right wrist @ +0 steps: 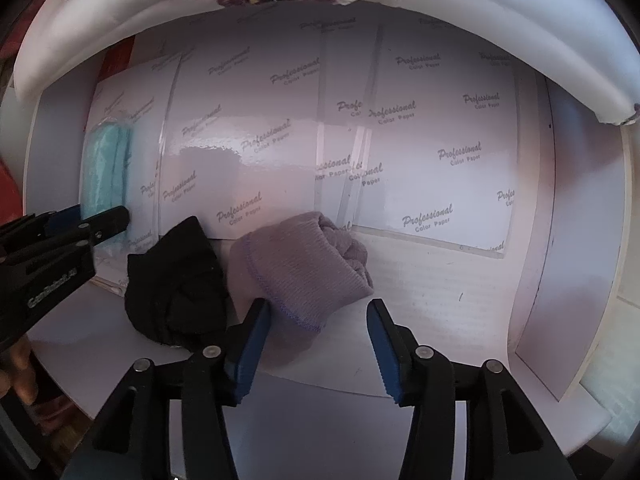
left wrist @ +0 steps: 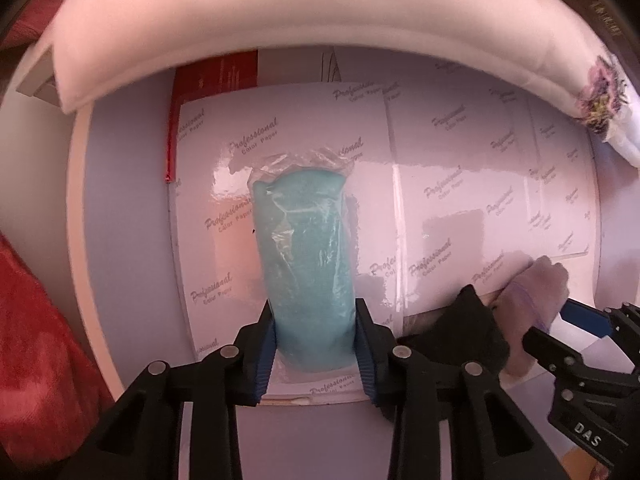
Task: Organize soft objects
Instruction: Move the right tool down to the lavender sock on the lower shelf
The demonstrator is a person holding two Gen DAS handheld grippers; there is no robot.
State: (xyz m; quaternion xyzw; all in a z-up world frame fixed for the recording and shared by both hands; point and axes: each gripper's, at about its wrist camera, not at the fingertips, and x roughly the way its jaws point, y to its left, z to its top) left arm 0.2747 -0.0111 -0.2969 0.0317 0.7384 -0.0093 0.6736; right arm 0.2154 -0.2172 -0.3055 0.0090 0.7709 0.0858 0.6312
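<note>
Three soft items lie on glossy paper sheets [right wrist: 420, 128], under a white foam strip [left wrist: 280, 20] across the top of frame. Blue bundle [left wrist: 308, 264] (plastic-wrapped, likely slippery, compressible), centre of the left view, pinched near its end by the left gripper [left wrist: 316, 344]. Mauve sock roll [right wrist: 304, 268], lower centre: light, yielding, best gripped mid-roll; right gripper [right wrist: 316, 340] spread around its near edge. Black sock [right wrist: 176, 284] beside it.

"Professional Color Paper" repeats in grey across the glossy white sheets [left wrist: 440, 184] [right wrist: 420, 140]. "DAS" on right gripper [left wrist: 576, 320] body. Red box [left wrist: 216, 76] print unreadable.
</note>
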